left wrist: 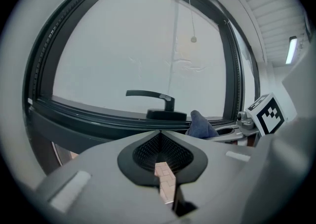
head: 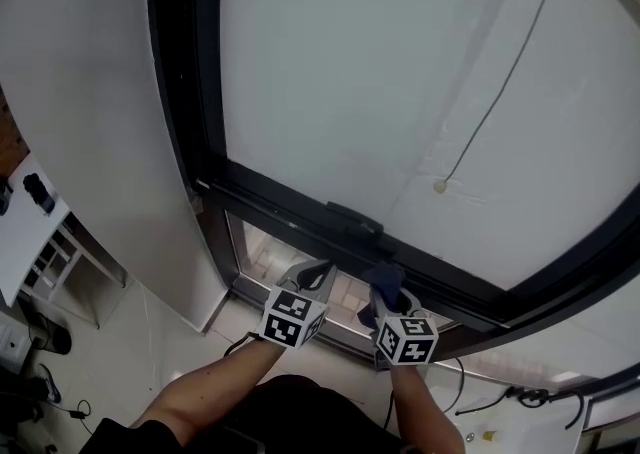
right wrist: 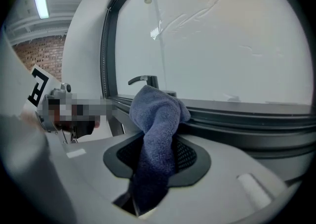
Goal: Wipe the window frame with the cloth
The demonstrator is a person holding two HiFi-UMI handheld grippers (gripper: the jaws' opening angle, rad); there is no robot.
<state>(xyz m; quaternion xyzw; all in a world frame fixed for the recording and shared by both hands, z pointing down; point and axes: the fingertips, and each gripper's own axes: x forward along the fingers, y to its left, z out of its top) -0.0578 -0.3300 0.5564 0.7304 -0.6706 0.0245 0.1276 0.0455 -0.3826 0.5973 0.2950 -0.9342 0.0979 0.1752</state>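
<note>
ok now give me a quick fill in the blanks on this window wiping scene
The cloth is clamped in the ____ gripper. The left gripper has its jaws ____, with nothing between them. The window handle is ____ in colour, like the window frame.
Missing words: right; shut; black.

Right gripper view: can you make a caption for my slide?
The right gripper, shut on a blue cloth, holds it up by the dark window frame.

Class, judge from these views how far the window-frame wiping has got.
Done: the right tool is shut on the blue cloth. In hand: the cloth is up at the lower window frame, near the handle. Left: wiping along the frame; the left tool is shut, empty.
</note>
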